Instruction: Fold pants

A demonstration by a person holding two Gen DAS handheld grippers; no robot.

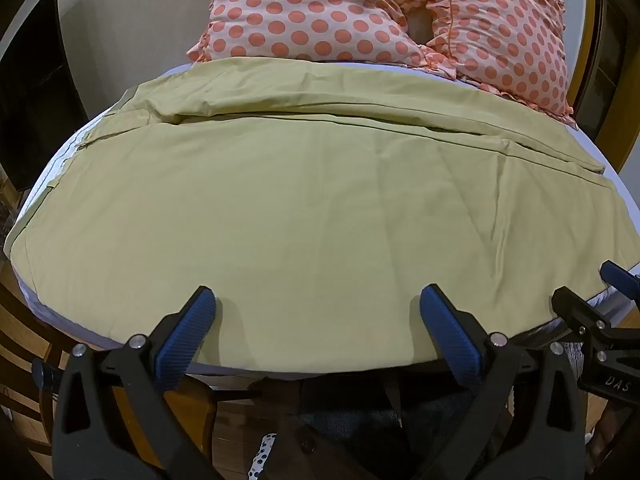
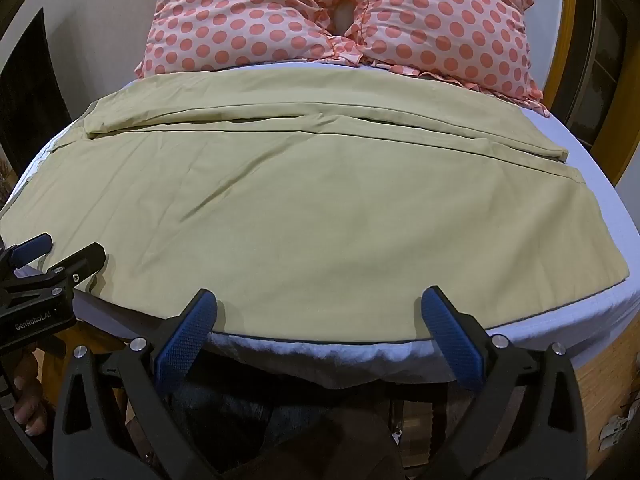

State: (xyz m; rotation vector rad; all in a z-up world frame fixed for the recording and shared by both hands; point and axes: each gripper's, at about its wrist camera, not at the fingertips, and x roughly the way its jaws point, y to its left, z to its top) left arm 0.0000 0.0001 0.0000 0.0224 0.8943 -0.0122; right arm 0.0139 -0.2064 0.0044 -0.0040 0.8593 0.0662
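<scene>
A: Where are the pants [image 1: 320,208] seen?

B: They are spread flat across the white-sheeted bed [image 2: 600,240], filling the middle of both views. A long fold line is noted across the cloth toward 12 o'clock, with a second layer lying beyond it. The near hem is found at 6 o'clock, along the mattress edge.

A: What is recorded beyond the cloth?

B: Two polka-dot pillows [image 1: 304,12] are seen at 12 o'clock, touching each other, their lower edges just beside the far edge of the pants.

A: How is the left gripper [image 1: 318,300] held?

B: Its jaws are spread wide, released; nothing is held between them. The blue fingertips [image 1: 204,300] are placed over the near hem at 6 o'clock. Whether the cloth is touched cannot be told.

A: And the right gripper [image 2: 320,300]?

B: It is likewise spread wide, with nothing grasped. Its tips are set at the near hem, where the cloth meets the sheet. In the left view it is seen at 4 o'clock; in the right view the left one is seen at 8 o'clock, at the cloth's corner.
</scene>
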